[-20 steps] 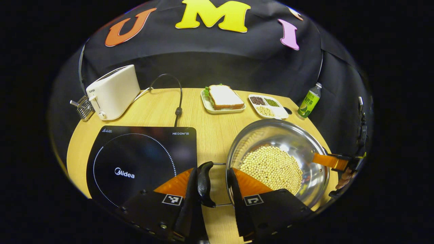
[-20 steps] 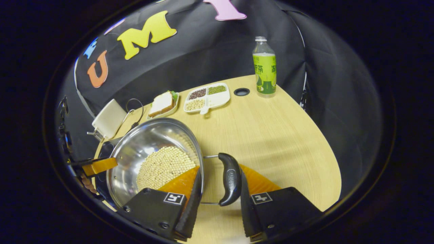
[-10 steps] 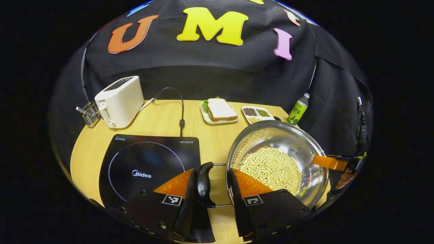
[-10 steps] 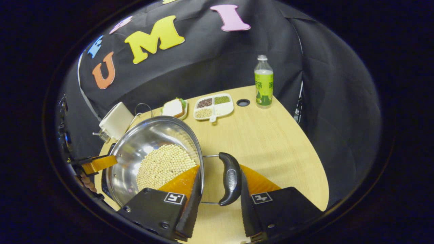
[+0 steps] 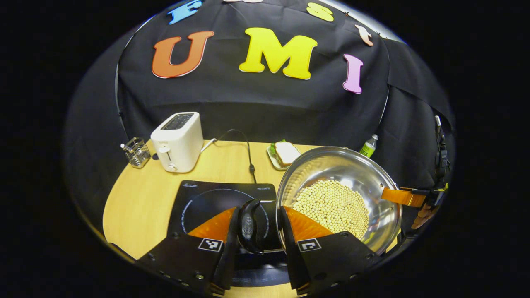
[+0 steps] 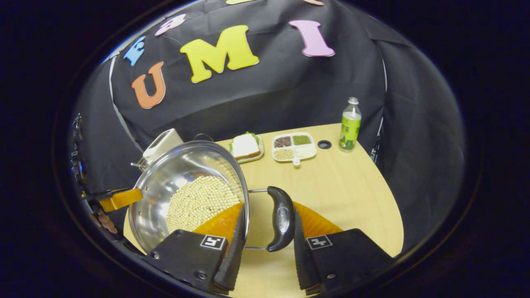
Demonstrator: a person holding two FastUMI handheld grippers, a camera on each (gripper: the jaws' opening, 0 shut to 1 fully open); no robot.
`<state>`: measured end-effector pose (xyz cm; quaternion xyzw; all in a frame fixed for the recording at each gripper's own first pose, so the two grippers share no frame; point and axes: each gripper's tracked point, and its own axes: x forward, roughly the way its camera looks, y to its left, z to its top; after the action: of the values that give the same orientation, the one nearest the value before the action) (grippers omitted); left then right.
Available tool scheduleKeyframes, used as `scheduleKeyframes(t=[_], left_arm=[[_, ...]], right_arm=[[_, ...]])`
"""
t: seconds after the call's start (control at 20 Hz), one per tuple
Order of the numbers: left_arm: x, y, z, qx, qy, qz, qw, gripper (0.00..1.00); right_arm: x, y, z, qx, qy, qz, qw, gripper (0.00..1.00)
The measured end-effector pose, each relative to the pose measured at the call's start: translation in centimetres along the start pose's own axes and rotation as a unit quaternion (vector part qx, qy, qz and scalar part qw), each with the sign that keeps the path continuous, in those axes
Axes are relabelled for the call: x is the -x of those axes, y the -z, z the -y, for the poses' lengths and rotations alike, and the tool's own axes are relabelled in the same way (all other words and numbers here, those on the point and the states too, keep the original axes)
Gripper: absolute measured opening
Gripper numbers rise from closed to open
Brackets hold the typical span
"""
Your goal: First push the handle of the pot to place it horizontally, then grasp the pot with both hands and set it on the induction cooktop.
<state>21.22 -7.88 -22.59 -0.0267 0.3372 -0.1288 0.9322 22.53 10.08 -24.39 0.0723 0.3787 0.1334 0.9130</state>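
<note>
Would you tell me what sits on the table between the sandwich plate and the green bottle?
In the right gripper view, the divided tray of beans lies between the sandwich plate and the green bottle, with a small dark table hole beside the bottle.

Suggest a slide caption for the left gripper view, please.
Left gripper holds a handle of the bean-filled pot above the induction cooktop.

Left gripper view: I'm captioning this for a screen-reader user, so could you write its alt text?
The left gripper clasps a black side handle of a steel pot of pale beans, held above a black induction cooktop on a wooden table. Behind stand a white toaster and a sandwich plate; the other gripper meets the pot's far side.
</note>
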Motion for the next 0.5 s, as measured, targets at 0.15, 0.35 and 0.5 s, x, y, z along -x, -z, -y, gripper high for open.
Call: scheduleKeyframes(t=[0.15,0.35,0.5], left_arm=[[0.9,-0.1,-3.5,0.015,-0.014,0.003,1.0,0.5],[0.8,0.8,-8.1,0.027,-0.033,-0.002,0.999,0.5],[1.0,1.1,-10.4,0.03,-0.043,-0.006,0.999,0.5]], right_arm=[[-1.0,0.1,-3.7,0.007,-0.013,-0.003,1.0,0.57],[-3.2,1.1,-8.0,0.025,-0.022,-0.008,0.999,0.56],[-5.4,1.7,-10.5,0.03,-0.029,-0.017,0.999,0.57]])
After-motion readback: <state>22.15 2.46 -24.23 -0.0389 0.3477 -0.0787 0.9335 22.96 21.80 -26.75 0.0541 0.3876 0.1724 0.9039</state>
